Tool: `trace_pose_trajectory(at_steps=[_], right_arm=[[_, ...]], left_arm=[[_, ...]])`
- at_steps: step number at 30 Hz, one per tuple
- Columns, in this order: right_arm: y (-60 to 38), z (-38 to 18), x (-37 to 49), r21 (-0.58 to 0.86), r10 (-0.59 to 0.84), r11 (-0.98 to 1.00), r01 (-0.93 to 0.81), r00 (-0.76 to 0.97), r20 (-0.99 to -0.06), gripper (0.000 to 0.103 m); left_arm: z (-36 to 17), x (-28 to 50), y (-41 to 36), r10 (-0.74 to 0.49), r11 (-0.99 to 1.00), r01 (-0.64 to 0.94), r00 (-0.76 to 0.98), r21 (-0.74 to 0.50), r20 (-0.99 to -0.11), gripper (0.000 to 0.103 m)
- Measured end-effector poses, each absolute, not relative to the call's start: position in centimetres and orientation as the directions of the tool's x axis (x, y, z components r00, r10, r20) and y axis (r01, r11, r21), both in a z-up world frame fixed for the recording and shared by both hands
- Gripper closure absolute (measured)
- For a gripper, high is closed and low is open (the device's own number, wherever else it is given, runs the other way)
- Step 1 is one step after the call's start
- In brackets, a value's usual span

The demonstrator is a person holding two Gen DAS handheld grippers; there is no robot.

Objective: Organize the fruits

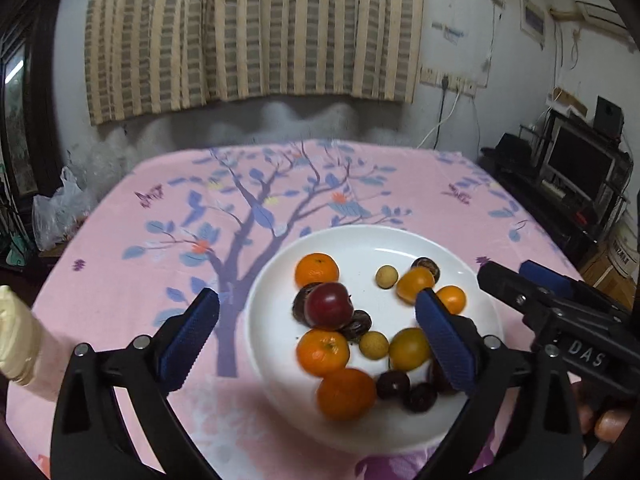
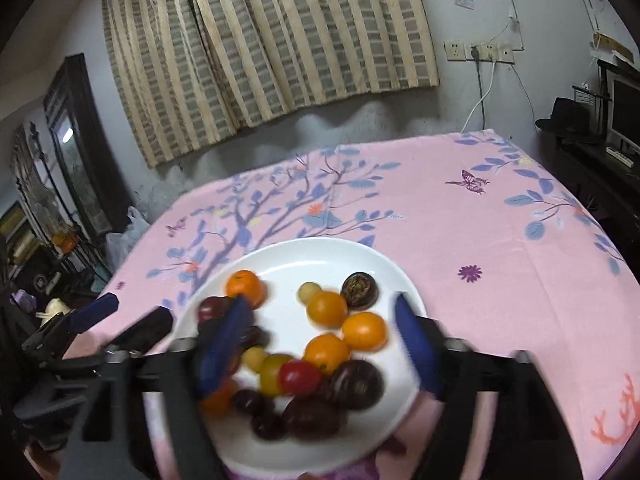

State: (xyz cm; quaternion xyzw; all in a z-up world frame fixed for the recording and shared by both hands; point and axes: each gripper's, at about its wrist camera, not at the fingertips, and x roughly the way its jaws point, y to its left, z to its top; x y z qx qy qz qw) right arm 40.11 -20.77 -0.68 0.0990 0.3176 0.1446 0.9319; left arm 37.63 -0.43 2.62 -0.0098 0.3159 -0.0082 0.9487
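Observation:
A white plate [image 1: 280,276] [image 2: 280,258] sits on the pink floral tablecloth and holds several fruits: orange tangerines [image 1: 317,270] [image 2: 365,331], a dark red plum [image 1: 329,305], small tan longans [image 1: 386,277] [image 2: 309,291], yellow-orange fruits [image 1: 409,349] [image 2: 327,309] and dark purple fruits [image 1: 393,385] [image 2: 357,384]. My left gripper [image 1: 316,344] is open and empty, hovering over the plate's near left part. My right gripper [image 2: 320,354] is open and empty over the plate's near side; it also shows in the left wrist view [image 1: 524,276] at the plate's right.
The pink tablecloth [image 1: 168,216] [image 2: 500,240] covers the table up to a wall with striped curtains [image 1: 248,32]. A plastic bag [image 1: 56,208] lies off the left edge. A dark shelf with a monitor [image 1: 576,168] stands at the right.

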Motion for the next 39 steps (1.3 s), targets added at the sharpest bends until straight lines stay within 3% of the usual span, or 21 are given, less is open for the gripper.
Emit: trace_pose_trajectory(at_steps=[4,15,39], right_arm=[[-21.0,-0.3,35.3,0.237,0.331,0.942,-0.236,0.762,-0.557,0.004],[-20.4,-4.4,25.2,0.058,0.259,0.958,-0.280,0.766,-0.589,0.004],[-19.4,-5.6,25.5,-0.020,0.190,0.965,-0.260,0.754,-0.629,0.004]], left_arm=[[3.6,32.8,0.7,-0.013,1.000,0.022,0.805,0.008,-0.593,0.005],[-1.6,25.1,2.0,0.051,0.998,-0.010,0.757,0.067,-0.652,0.005],[-2.9,23.4,1.4,0.002,0.998,0.037,0.743,0.044,-0.669,0.005]])
